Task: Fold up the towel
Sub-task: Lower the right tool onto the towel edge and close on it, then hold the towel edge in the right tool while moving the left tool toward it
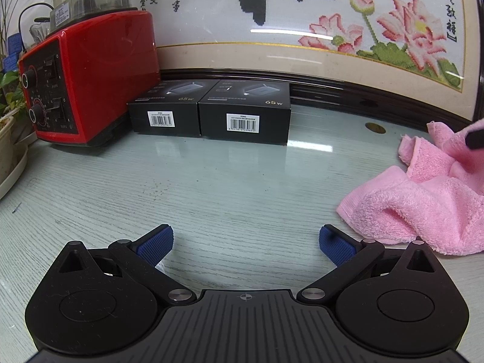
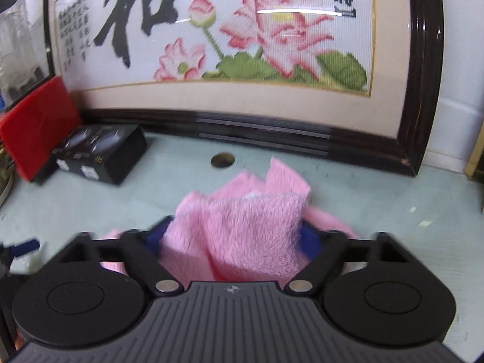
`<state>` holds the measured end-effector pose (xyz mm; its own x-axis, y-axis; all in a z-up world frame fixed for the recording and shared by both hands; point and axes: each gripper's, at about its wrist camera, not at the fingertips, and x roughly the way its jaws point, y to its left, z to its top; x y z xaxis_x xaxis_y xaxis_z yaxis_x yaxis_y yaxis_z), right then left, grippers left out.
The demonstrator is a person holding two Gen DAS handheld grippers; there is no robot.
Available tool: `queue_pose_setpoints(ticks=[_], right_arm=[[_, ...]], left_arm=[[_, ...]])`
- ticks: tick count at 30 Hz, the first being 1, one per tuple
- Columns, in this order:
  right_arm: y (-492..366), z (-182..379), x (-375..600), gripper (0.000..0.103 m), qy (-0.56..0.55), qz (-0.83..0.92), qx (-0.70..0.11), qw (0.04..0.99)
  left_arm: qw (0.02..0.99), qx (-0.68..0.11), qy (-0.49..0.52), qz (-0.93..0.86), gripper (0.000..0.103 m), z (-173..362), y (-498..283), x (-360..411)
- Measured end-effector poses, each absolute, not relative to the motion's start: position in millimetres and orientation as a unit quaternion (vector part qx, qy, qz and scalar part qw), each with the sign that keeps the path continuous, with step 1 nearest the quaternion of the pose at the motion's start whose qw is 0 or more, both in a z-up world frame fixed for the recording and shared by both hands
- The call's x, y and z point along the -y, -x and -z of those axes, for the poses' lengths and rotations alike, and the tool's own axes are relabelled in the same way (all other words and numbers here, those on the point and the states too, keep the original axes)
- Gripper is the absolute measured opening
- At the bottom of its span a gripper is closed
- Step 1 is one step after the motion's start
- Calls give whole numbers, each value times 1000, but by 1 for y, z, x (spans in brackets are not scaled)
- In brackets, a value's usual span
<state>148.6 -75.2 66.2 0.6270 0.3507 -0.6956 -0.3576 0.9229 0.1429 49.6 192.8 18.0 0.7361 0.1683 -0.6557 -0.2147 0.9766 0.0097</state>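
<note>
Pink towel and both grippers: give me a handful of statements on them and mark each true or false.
1. The pink towel lies flat and neatly folded. False: it is crumpled and bunched.
2. The left gripper is empty, jaws wide apart. True.
3. The towel sits between the right gripper jaws. True.
4. Two black boxes stand beside the red appliance. True.
5. The left gripper is over the towel. False: bare tabletop lies ahead of it; the towel is off to its right.
</note>
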Motion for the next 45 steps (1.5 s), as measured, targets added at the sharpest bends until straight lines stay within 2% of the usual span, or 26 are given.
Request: queue_pose_setpoints(ticks=[5, 7, 8, 11, 16, 21, 31, 41, 45], right_arm=[[-99, -53, 102, 43, 38, -220, -367, 903], [-79, -47, 113, 43, 51, -229, -360, 903], [-69, -45, 118, 46, 58, -234, -356, 903], [-38, -36, 135, 64, 84, -243, -349, 901], [-8, -37, 163, 65, 69, -246, -363, 896], [1, -58, 192, 79, 7, -245, -325, 913], [-38, -40, 203, 79, -112, -260, -326, 902], [-46, -19, 192, 79, -97, -272, -333, 898], [-43, -18, 186, 79, -82, -275, -334, 898]], left_arm=[[931, -348, 33, -103, 103, -18, -50, -193], [931, -348, 33, -103, 103, -18, -50, -194], [931, -349, 33, -102, 103, -18, -50, -194], [931, -349, 34, -102, 103, -18, -50, -194], [931, -348, 34, -102, 103, -18, -50, -194], [932, -348, 33, -97, 103, -18, -49, -194], [938, -333, 80, -53, 103, -23, -38, -206], [941, -328, 81, 7, 103, -32, -38, -182], [937, -327, 113, 45, 103, -39, -35, -176]])
